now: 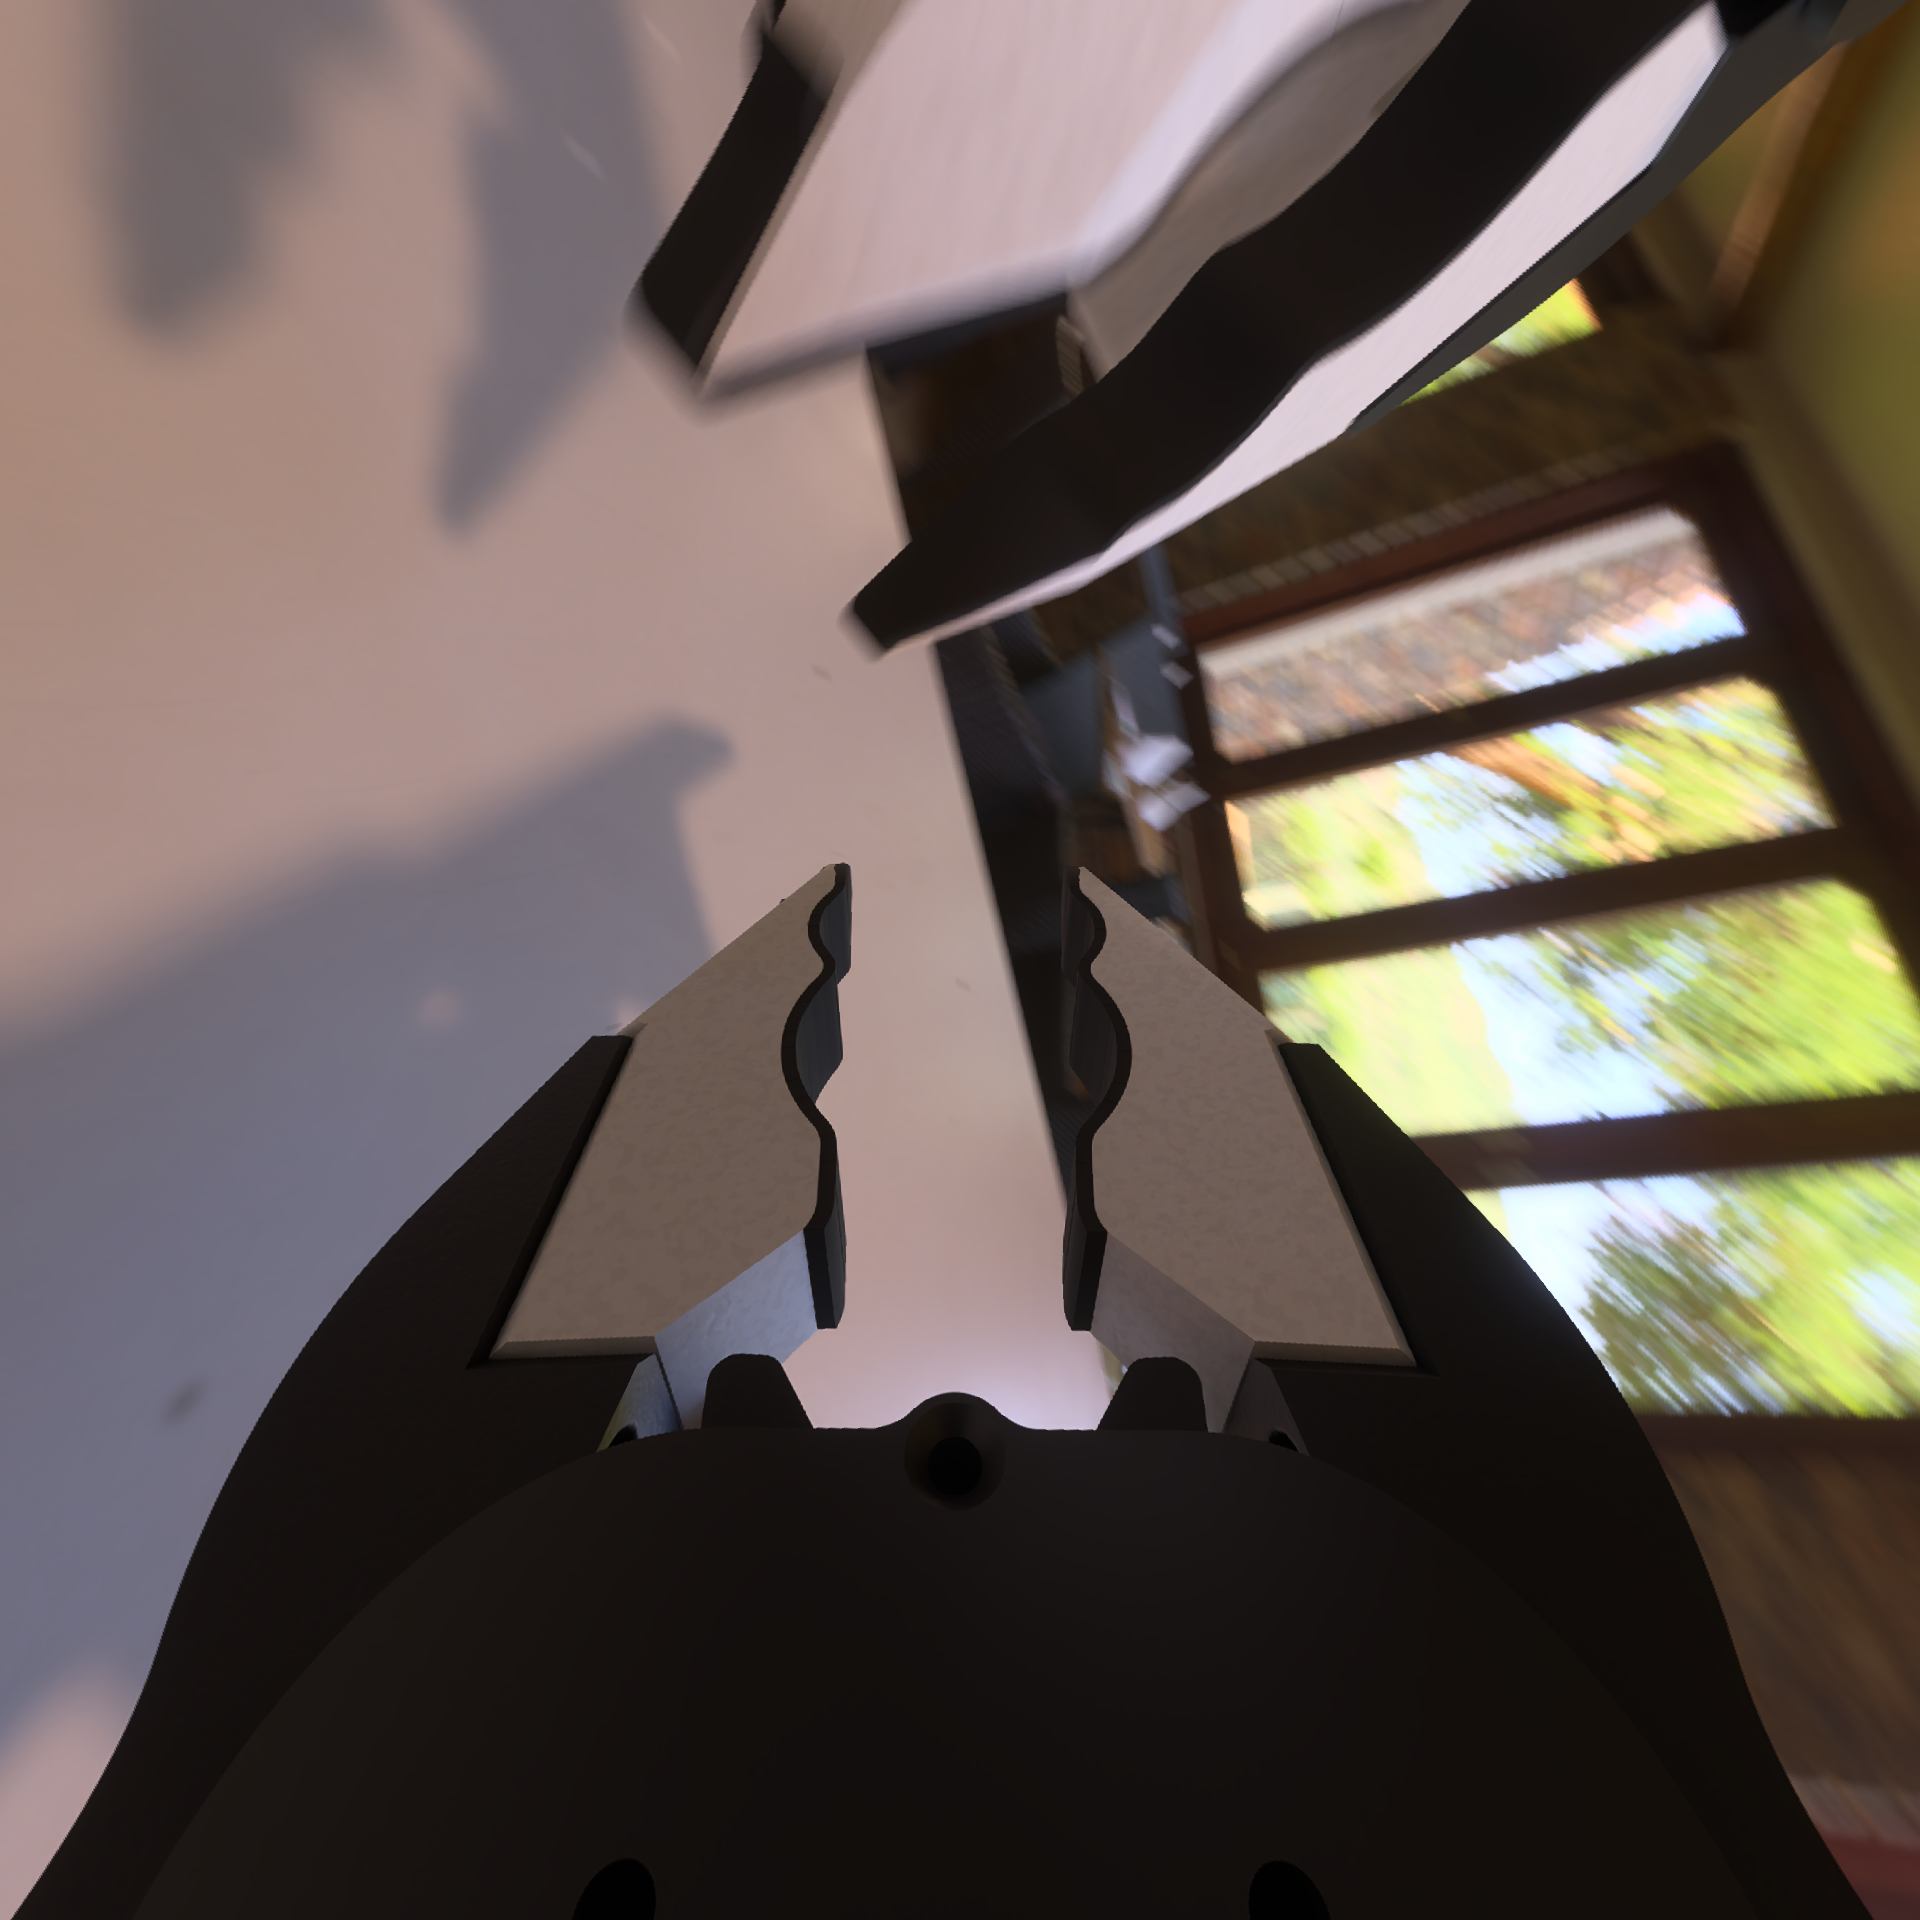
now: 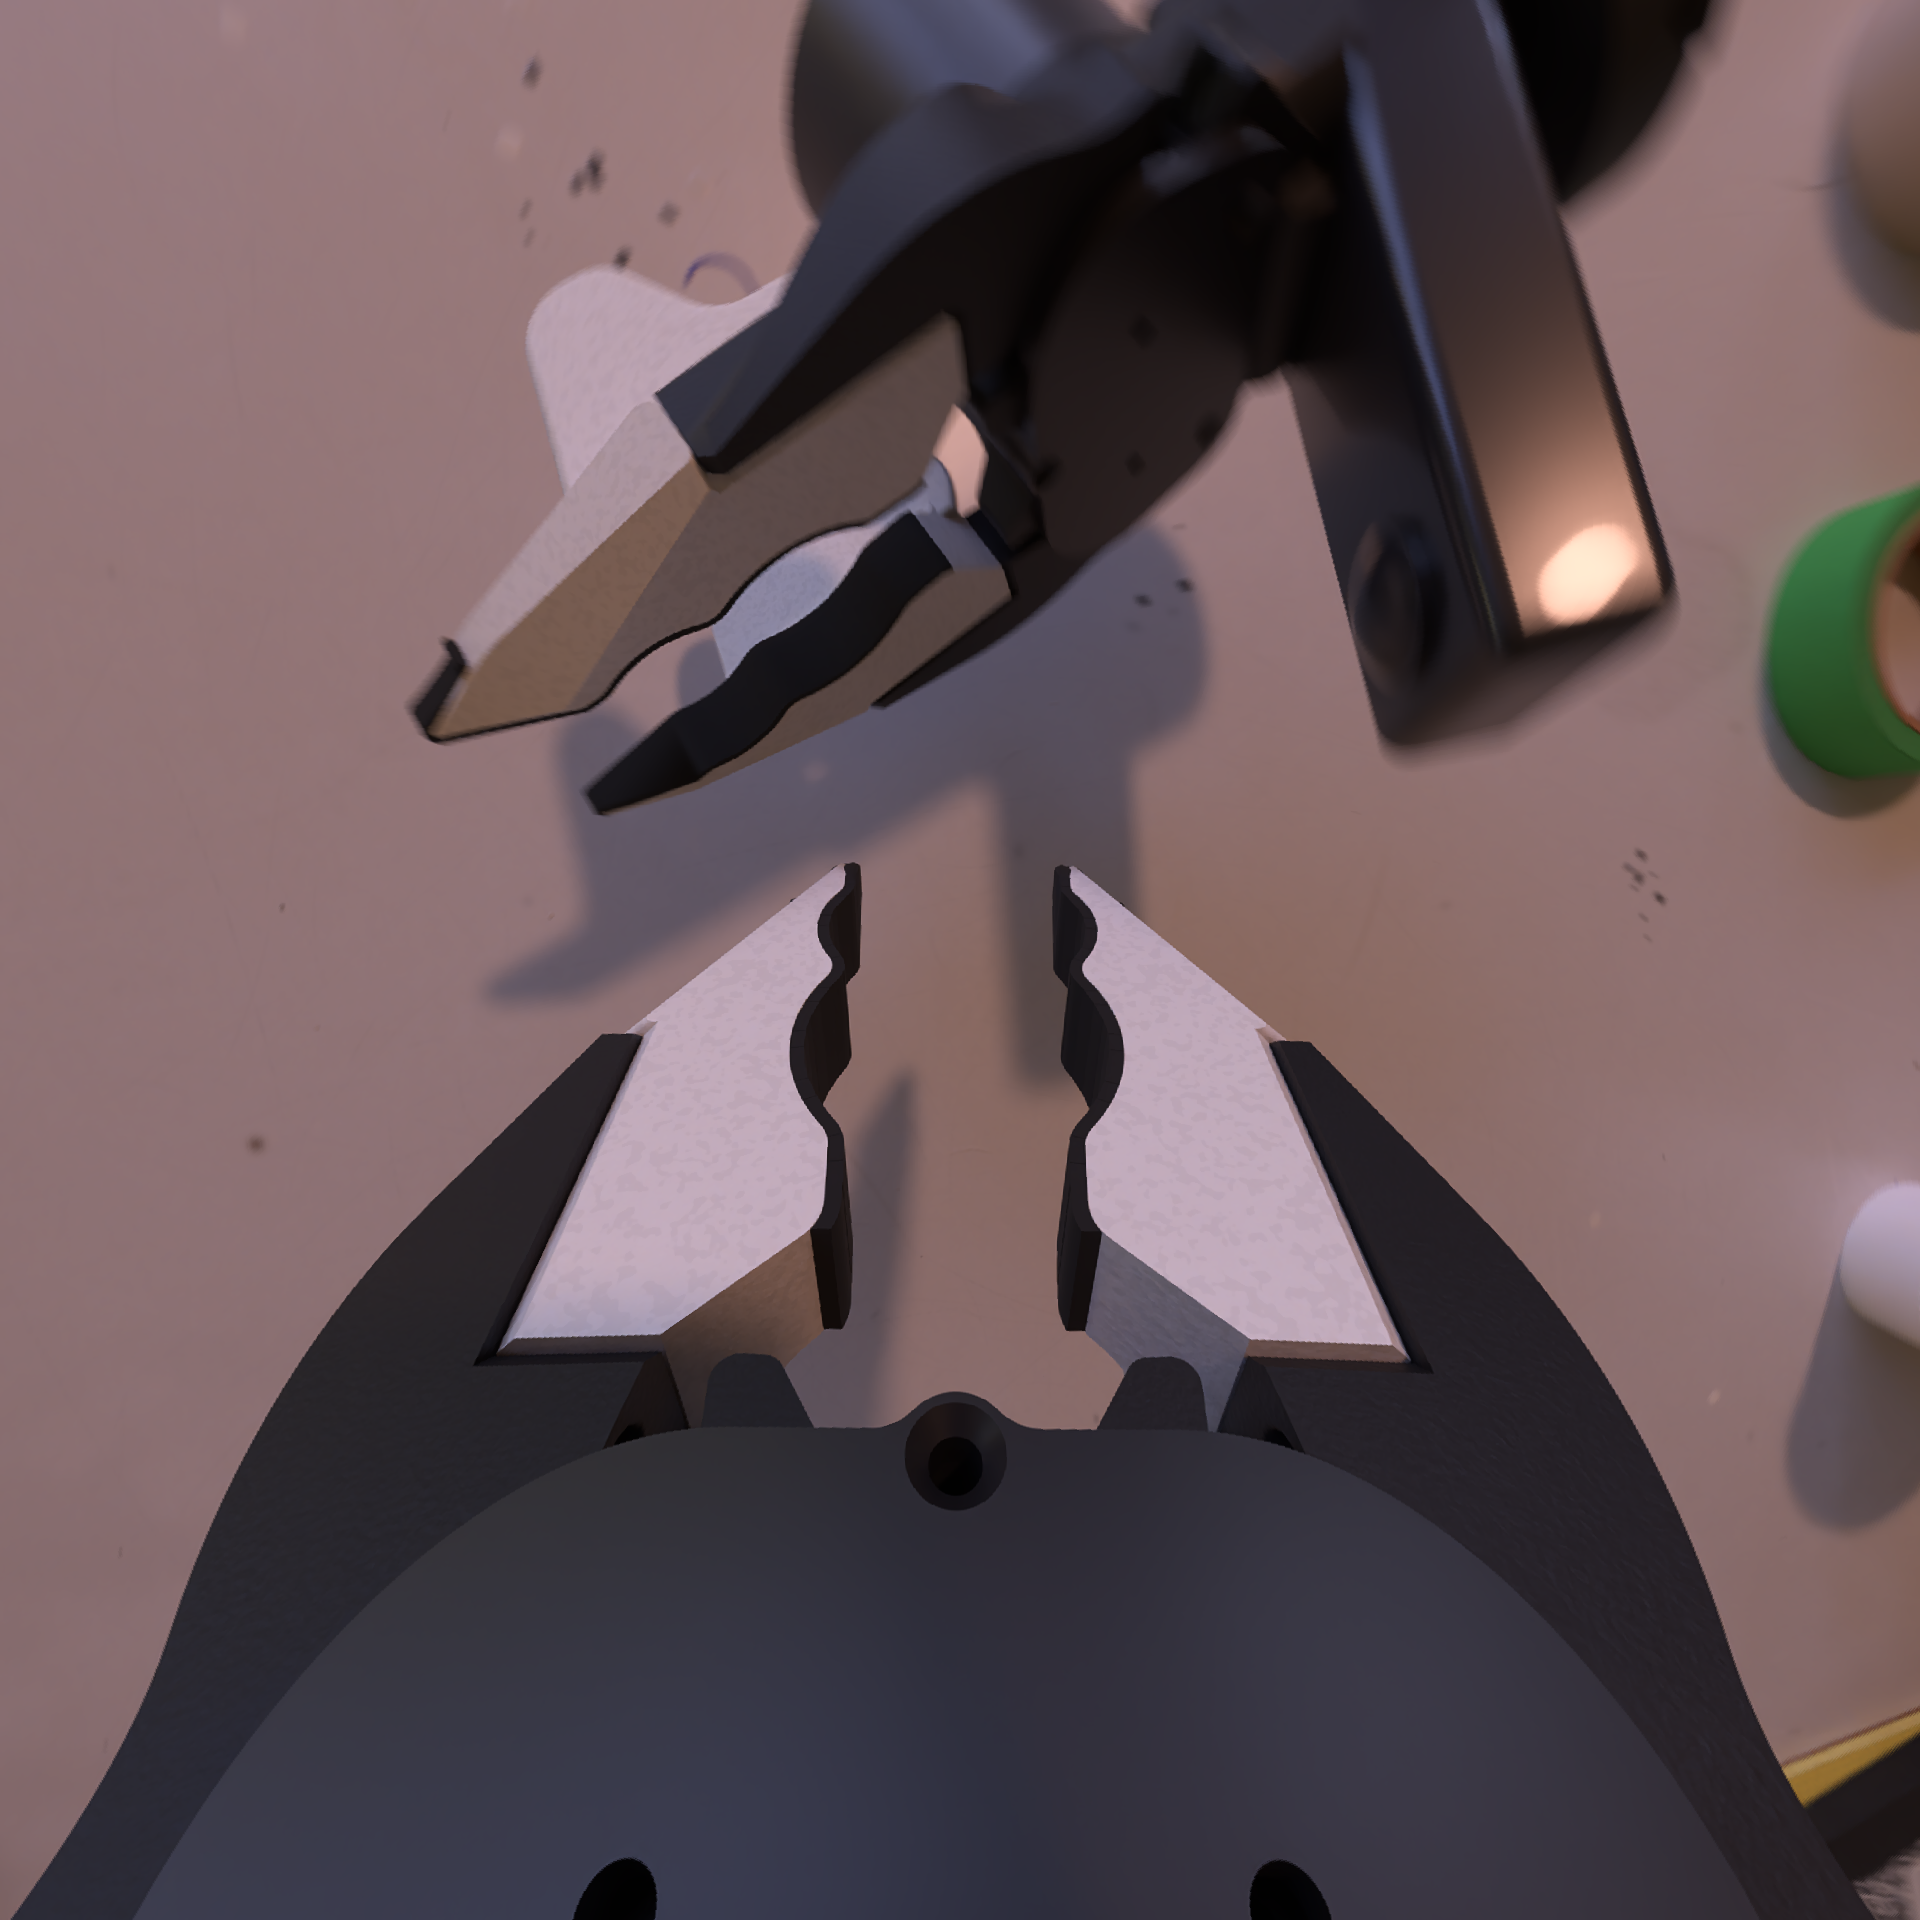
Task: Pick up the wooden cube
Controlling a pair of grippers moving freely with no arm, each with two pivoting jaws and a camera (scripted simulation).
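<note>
We cannot tell where the wooden cube lies; neither view shows it clearly.

In the left wrist view, the pale pink desk [image 1: 416, 675] fills the left side, crossed by soft grey shadows. In the middle, the left gripper [image 1: 956, 883] hangs over the desk close to its far edge with its fingers parted and only bare surface between them. Above it, the right gripper [image 1: 774, 483] reaches in from the top, blurred, its fingers spread as well. To the right, past the desk's edge, stands a dark-framed window [image 1: 1507, 935] with greenery behind it.

In the right wrist view, dark specks [image 2: 592, 177] dot the desk [image 2: 260, 623] at the upper left. The left gripper [image 2: 520, 758] hovers over the desk's middle, pointing left, jaws apart and holding nothing. Below it, the right gripper [image 2: 956, 878] also stands agape, with bare desk between its fingers. Farther right, a green tape roll [image 2: 1839, 644] and a white cylinder [image 2: 1891, 1278] rest on the desk, well apart, the cylinder nearer the edge at the lower right.
</note>
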